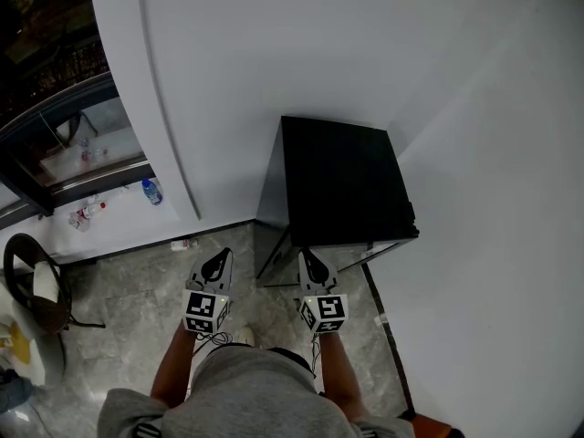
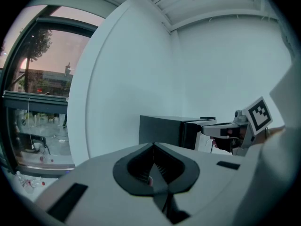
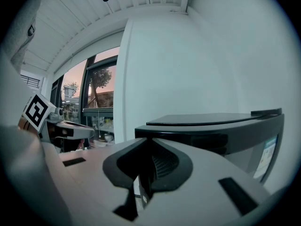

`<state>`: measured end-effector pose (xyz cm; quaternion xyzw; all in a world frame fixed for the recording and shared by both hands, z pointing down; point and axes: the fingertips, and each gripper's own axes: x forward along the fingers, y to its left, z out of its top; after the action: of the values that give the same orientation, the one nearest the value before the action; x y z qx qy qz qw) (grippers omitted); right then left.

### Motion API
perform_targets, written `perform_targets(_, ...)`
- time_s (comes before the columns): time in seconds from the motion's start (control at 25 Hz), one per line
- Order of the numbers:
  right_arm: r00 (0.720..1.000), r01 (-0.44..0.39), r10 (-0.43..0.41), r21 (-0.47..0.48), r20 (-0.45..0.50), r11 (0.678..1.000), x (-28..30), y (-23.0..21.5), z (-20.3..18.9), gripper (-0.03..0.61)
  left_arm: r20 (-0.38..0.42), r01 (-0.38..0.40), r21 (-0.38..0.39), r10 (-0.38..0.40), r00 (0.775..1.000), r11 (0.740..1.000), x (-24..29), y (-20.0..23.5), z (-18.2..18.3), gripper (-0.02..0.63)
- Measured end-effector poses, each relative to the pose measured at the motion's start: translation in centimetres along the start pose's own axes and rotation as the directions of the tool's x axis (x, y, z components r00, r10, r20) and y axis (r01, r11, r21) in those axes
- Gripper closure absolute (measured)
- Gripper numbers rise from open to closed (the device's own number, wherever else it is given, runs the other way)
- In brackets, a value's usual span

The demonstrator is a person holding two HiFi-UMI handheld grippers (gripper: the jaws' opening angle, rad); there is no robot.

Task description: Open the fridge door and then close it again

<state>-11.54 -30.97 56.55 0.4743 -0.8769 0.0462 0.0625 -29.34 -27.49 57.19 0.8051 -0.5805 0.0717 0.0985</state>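
Note:
A small black fridge (image 1: 338, 181) stands in the corner of two white walls, and its door looks shut. My right gripper (image 1: 308, 258) reaches the front left top corner of the fridge (image 3: 211, 126). In the right gripper view its jaws (image 3: 143, 182) stand a little apart with the door's dark edge between them, closed on it as far as I can see. My left gripper (image 1: 217, 261) hangs to the left of the fridge (image 2: 160, 131), shut and empty (image 2: 151, 173). From there the right gripper (image 2: 221, 132) shows with its tip at the fridge front.
A curved white wall (image 1: 155, 108) runs behind and left of the fridge; another wall (image 1: 493, 245) closes the right side. A bottle (image 1: 151, 192) and small litter lie by the window at left. A chair (image 1: 36, 286) stands at far left on the marble floor.

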Motion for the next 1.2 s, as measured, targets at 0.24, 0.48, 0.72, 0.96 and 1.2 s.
perform_targets(0.24, 1.000, 0.000, 0.000, 0.002, 0.002, 1.000, 0.6, -0.2, 0.2, 0.534, 0.000, -0.011, -0.004, 0.011, 1.000, 1.000, -0.1, 0.6, 0.1, 0.607)
perform_targets(0.48, 1.000, 0.002, -0.002, 0.005, 0.003, 1.000, 0.7, -0.2, 0.1, 0.534, 0.000, -0.016, -0.006, 0.016, 1.000, 1.000, -0.2, 0.9, -0.2, 0.607)
perform_targets(0.72, 1.000, 0.000, 0.000, 0.010, 0.001, 1.000, 0.7, -0.1, 0.2, 0.534, -0.001, -0.007, -0.006, 0.007, 1.000, 1.000, -0.5, 0.7, 0.0, 0.607)
perform_targets(0.96, 1.000, 0.009, -0.009, 0.006, -0.006, 1.000, 0.4, 0.1, 0.1, 0.534, 0.002, 0.003, 0.001, -0.003, 1.000, 1.000, -0.8, 0.2, 0.0, 0.607)
perform_targets(1.2, 1.000, 0.027, -0.027, 0.015, 0.004, 1.000, -1.4, 0.1, 0.2, 0.534, 0.012, 0.027, 0.009, -0.027, 1.000, 1.000, -1.2, -0.9, 0.5, 0.607)
